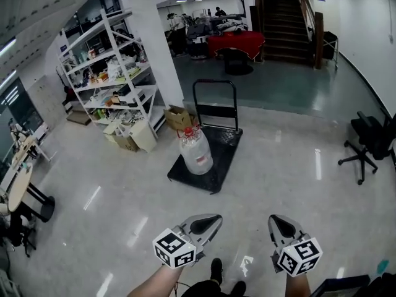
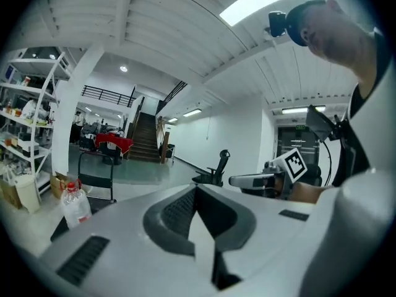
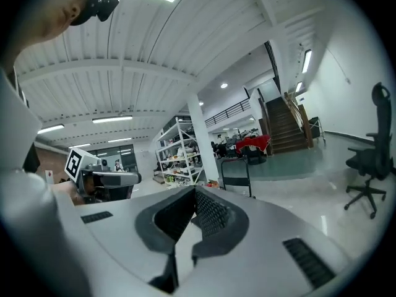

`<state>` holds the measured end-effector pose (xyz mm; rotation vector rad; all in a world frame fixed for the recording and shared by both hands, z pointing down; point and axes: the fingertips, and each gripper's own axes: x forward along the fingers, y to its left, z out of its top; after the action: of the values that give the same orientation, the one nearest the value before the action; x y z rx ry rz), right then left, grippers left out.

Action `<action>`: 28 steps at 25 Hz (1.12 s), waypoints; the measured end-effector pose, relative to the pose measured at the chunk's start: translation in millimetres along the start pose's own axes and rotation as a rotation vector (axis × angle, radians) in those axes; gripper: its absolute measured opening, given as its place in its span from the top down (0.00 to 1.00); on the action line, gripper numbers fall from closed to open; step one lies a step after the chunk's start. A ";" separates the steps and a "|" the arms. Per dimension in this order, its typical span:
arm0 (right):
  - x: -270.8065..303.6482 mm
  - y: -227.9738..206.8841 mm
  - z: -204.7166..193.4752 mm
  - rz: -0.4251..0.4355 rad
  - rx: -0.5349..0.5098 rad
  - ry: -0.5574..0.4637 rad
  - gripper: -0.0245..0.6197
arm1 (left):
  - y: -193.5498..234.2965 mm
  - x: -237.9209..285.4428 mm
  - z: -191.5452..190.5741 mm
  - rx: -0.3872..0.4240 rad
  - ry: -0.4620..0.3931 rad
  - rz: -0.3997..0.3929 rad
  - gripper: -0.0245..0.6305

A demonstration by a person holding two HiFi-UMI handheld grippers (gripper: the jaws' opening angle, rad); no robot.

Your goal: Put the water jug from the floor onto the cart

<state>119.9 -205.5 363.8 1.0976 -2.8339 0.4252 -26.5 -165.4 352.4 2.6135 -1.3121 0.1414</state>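
1. Black platform cart (image 1: 226,148) is standing well ahead.
2. Water jug (image 1: 195,152) is sitting at its left edge; on the deck or beside it, I cannot tell.
3. Left gripper (image 1: 215,219) and right gripper (image 1: 274,221) are hanging far short, both closed and empty. The approach seems to be in hand, and the next move is calling for opened jaws at the jug.

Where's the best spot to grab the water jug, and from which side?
Likely the red carry handle at its neck, coming from the near side and above. The jug stands upright with a wide round body, probably too broad to clamp, and the cart's push bar blocks the far side.
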 end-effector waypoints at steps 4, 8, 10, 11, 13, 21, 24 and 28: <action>-30.8 21.0 -11.0 -0.004 0.002 -0.008 0.96 | -28.7 -24.8 -11.3 -0.008 0.022 0.006 0.96; -54.5 54.4 -24.6 -0.021 -0.009 -0.011 0.96 | -50.1 -57.5 -23.6 -0.001 0.024 -0.017 0.96; -63.2 73.6 -30.0 -0.035 -0.027 -0.017 0.96 | -55.8 -78.3 -30.9 -0.005 0.008 -0.025 0.96; -67.5 84.9 -32.4 -0.044 -0.034 -0.018 0.96 | -58.8 -90.9 -34.1 -0.008 0.000 -0.031 0.96; -78.6 112.5 -40.9 -0.068 -0.044 -0.010 0.96 | -66.3 -121.6 -42.4 -0.018 -0.014 -0.047 0.96; -125.6 217.7 -104.6 -0.177 0.023 0.019 0.96 | -75.4 -236.9 -84.1 -0.073 -0.083 -0.041 0.96; -152.6 249.6 -104.9 -0.212 -0.007 0.031 0.96 | -90.5 -270.2 -85.1 -0.082 -0.098 -0.067 0.96; -192.8 282.5 -106.2 -0.239 -0.024 0.029 0.96 | -119.3 -302.8 -92.7 -0.088 -0.093 -0.094 0.96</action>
<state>70.4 149.2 368.8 1.3914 -2.6308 0.3835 -111.2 161.7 370.5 2.6286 -1.1926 -0.0521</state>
